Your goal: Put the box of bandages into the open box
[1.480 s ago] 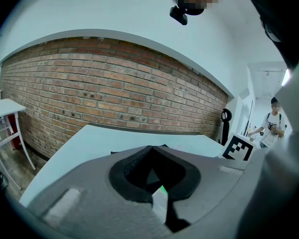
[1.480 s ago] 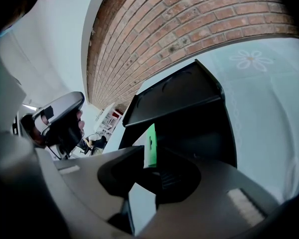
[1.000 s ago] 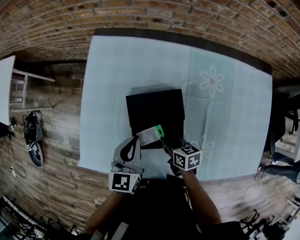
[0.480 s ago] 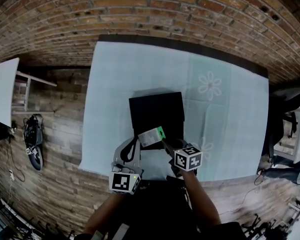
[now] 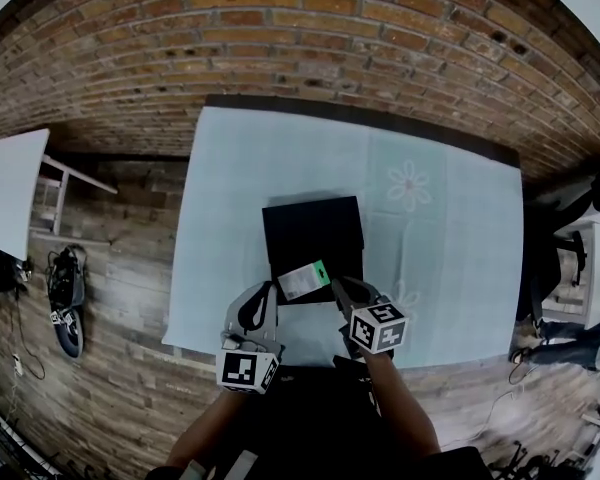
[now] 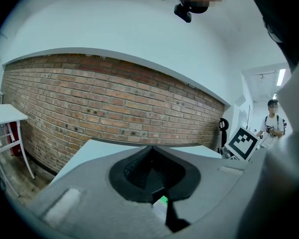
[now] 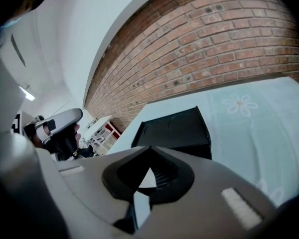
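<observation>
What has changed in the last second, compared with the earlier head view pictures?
The right gripper has just been closing its jaws. They are now shut with nothing between them, and it seems to have come off the box of bandages. Unchanged: the left gripper holds that box at the near edge of the open black box.

Your right gripper [image 7: 149, 153] shell: matt grey plastic; pads [image 7: 162, 176] dark, ribbed. Ahead of its fingers [image 7: 182, 158]: open box [image 7: 174, 128] matt black; tablecloth [image 7: 249, 128] smooth pale cloth; wall [image 7: 214, 49] rough brick.
</observation>
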`<action>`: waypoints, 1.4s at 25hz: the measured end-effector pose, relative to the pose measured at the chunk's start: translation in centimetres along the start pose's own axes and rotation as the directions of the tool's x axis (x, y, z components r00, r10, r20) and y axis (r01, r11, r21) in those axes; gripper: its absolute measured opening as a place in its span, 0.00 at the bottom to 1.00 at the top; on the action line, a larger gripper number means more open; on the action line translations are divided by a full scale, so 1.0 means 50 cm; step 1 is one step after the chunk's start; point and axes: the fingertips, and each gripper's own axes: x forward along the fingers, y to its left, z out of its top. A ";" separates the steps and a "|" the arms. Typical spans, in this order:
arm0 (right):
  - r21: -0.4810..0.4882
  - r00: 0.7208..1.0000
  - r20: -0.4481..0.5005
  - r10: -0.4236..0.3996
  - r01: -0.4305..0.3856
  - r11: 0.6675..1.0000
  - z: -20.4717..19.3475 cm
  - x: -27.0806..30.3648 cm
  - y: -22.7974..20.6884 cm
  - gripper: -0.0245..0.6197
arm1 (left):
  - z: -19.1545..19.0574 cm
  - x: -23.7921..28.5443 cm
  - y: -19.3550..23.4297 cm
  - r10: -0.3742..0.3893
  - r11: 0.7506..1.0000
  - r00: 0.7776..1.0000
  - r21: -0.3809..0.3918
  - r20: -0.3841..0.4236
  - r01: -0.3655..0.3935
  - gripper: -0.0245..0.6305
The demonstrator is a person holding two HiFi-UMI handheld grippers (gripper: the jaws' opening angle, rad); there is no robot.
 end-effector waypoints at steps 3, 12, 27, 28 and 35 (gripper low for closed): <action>-0.030 0.997 0.082 -0.013 0.015 0.999 0.028 -0.039 0.029 0.04 | 0.017 -0.020 -0.008 -0.016 1.000 1.000 0.002 0.025 0.016 0.03; -0.103 0.946 0.323 -0.035 0.072 0.992 0.076 -0.176 0.140 0.04 | 0.060 -0.112 -0.018 -0.035 0.999 0.996 0.016 0.077 0.033 0.04; -0.276 0.904 0.428 0.016 0.114 0.954 0.049 -0.255 0.259 0.04 | 0.037 -0.183 -0.033 -0.061 0.997 0.996 0.040 0.072 0.058 0.03; -0.281 0.905 0.426 0.019 0.112 0.953 0.047 -0.254 0.263 0.04 | 0.036 -0.185 -0.032 -0.062 0.997 0.996 0.039 0.071 0.060 0.03; -0.291 0.902 0.429 0.052 0.084 0.953 0.051 -0.258 0.279 0.04 | 0.042 -0.194 -0.030 -0.053 0.998 0.995 0.040 0.080 0.049 0.04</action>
